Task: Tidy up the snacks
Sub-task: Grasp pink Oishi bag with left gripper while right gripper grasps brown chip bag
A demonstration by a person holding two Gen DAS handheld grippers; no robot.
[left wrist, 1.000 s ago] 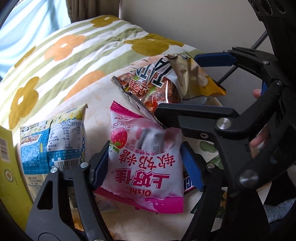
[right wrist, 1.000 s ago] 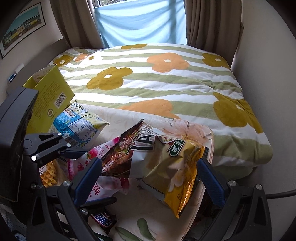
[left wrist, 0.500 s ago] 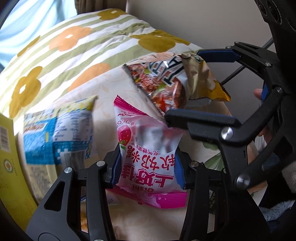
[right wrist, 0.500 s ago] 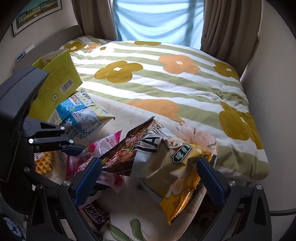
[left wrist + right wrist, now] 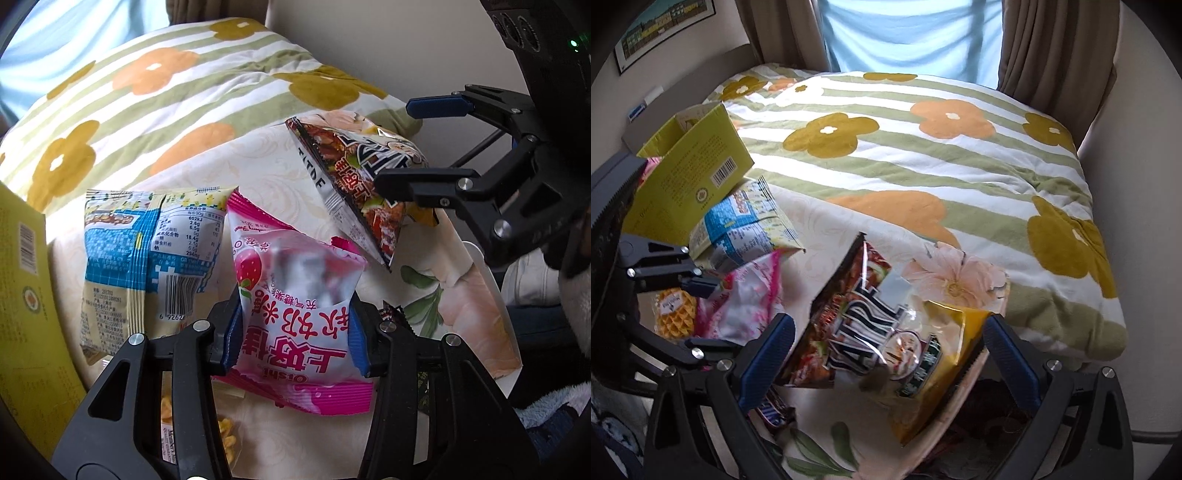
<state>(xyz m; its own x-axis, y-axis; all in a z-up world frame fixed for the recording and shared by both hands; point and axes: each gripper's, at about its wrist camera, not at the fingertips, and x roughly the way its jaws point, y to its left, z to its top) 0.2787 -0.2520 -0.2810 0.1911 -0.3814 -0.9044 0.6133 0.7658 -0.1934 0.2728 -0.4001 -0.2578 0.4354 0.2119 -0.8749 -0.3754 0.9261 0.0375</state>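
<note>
My left gripper [image 5: 293,341] is shut on a pink strawberry snack bag [image 5: 295,314], squeezing its lower half; the bag also shows in the right wrist view [image 5: 746,299]. My right gripper [image 5: 886,354] is open, its blue pads wide on either side of a brown and yellow crisp bag [image 5: 886,343] that looks lifted and tilted; it also shows in the left wrist view [image 5: 358,184]. A blue and yellow snack packet [image 5: 147,251] lies to the left of the pink bag.
A yellow-green box [image 5: 690,177] stands at the left. A waffle snack [image 5: 674,312] and a chocolate bar [image 5: 772,406] lie on the cream floral cloth [image 5: 960,273]. The flowered striped duvet [image 5: 923,147] fills the bed behind. A wall lies at right.
My left gripper closed on the pink bag and lifted it a little. The crisp bag between the right gripper's pads has swung more upright.
</note>
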